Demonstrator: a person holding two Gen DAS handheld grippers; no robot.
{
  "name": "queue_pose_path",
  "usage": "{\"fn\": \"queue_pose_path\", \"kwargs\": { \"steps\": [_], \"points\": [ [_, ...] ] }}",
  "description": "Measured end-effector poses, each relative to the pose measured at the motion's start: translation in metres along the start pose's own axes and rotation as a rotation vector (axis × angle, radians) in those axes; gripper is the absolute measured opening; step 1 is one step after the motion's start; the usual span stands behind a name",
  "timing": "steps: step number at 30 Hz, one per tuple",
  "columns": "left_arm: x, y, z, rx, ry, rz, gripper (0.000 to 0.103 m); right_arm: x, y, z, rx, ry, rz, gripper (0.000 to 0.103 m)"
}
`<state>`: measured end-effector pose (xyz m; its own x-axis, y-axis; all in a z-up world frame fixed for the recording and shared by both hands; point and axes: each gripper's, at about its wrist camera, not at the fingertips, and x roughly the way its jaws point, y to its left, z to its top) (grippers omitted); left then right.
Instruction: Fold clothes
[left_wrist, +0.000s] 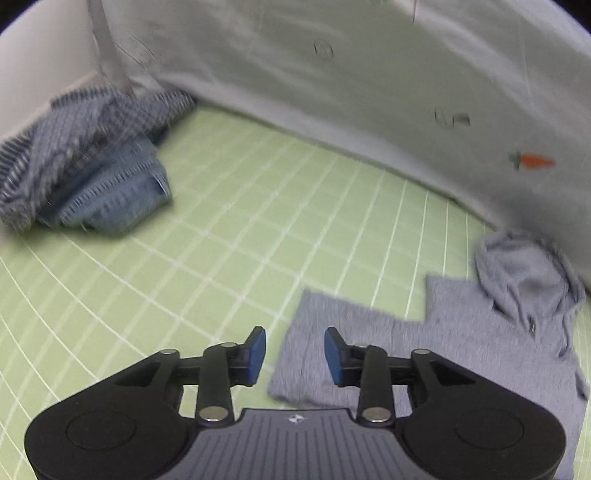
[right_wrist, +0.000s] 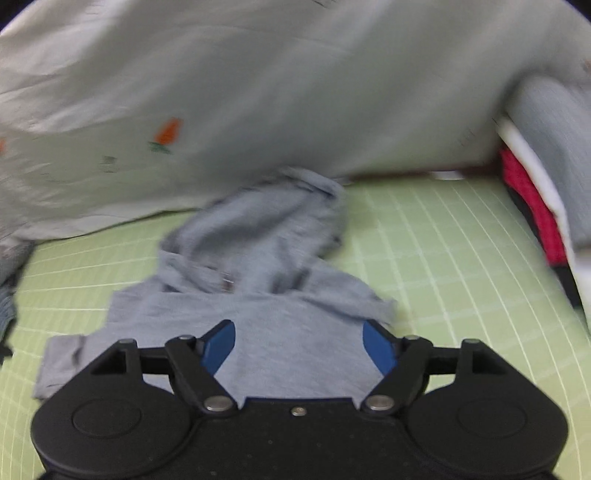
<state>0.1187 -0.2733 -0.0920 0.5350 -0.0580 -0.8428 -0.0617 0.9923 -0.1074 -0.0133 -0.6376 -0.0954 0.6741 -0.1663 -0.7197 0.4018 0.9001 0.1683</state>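
Note:
A grey hooded garment (right_wrist: 266, 295) lies flat on the green grid mat (right_wrist: 461, 251), its hood bunched at the far end. It also shows in the left wrist view (left_wrist: 461, 332), at lower right. My left gripper (left_wrist: 294, 356) is open and empty, hovering over the garment's left edge. My right gripper (right_wrist: 298, 347) is open wide and empty, low over the garment's body. Both views are blurred.
A heap of blue striped clothes (left_wrist: 88, 162) lies at the mat's far left. A white sheet with small carrot prints (left_wrist: 369, 74) hangs along the back. Red, white and grey folded clothes (right_wrist: 535, 206) are stacked at the right edge.

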Motion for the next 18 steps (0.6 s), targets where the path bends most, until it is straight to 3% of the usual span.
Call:
{"fn": "queue_pose_path", "kwargs": {
  "steps": [4, 6, 8, 12, 18],
  "points": [
    [0.021, -0.007, -0.013, 0.006, 0.072, -0.057, 0.040, 0.022, -0.030, -0.006, 0.132, 0.053, 0.001, 0.068],
    [0.033, -0.014, -0.017, 0.008, 0.101, -0.064, 0.041, 0.036, -0.040, -0.009, 0.154, 0.070, 0.003, 0.053],
    [0.042, -0.018, -0.022, 0.016, 0.119, -0.061, 0.041, 0.049, -0.048, -0.010, 0.162, 0.081, 0.005, 0.044],
    [0.050, -0.024, -0.020, 0.040, 0.113, -0.061, 0.047, 0.071, -0.063, -0.007, 0.204, 0.092, 0.016, 0.036],
    [0.057, -0.028, -0.014, 0.067, 0.116, -0.043, 0.047, 0.092, -0.086, 0.009, 0.293, 0.069, 0.084, 0.023]
  ]
}}
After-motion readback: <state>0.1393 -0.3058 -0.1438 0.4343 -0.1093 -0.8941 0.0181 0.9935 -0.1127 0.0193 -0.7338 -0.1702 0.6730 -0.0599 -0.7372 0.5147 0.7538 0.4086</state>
